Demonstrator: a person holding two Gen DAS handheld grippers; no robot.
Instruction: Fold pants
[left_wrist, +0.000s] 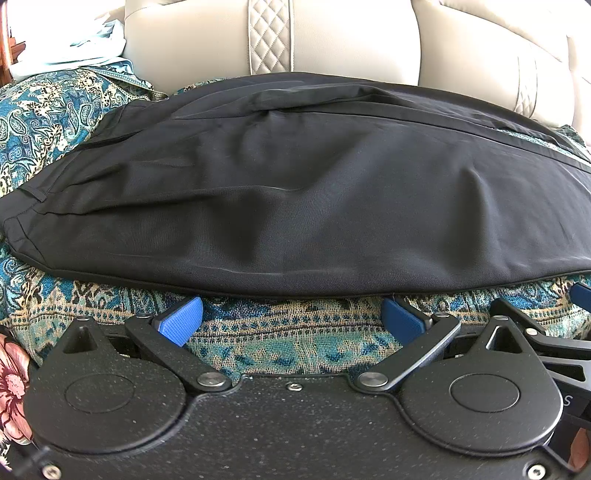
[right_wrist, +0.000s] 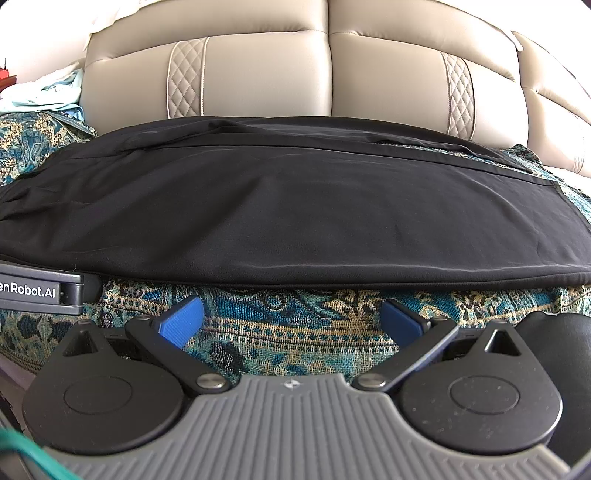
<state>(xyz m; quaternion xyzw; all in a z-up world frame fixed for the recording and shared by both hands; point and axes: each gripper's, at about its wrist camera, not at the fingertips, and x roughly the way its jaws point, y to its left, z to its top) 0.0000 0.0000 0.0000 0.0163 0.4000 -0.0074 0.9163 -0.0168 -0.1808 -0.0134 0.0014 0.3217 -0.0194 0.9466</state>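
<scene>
- Currently, black pants (left_wrist: 295, 192) are seen laid lengthwise across a patterned teal throw (left_wrist: 288, 339), just beyond the tips of both grippers.
- The left gripper (left_wrist: 291, 314) is held with its blue fingers (left_wrist: 181, 319) spread wide; nothing is gripped between them, and only the throw is seen in the gap.
- The near folded edge of the pants is found right ahead of the left fingertips, close to them; whether it is touched cannot be told.
- The waistband end, with a belt loop, is seen far out to the left of the left fingers.
- The right gripper (right_wrist: 291, 314) is likewise held wide, its blue fingers (right_wrist: 183, 319) empty, with the pants' near edge just ahead of them.
- The leg hems are seen out to the right of the right fingers, one layer lying over the other.
- A beige leather sofa back (right_wrist: 266, 77) is seen beyond the pants.
- Pale blue cloth (left_wrist: 77, 48) is seen far ahead and left of the left fingers.
</scene>
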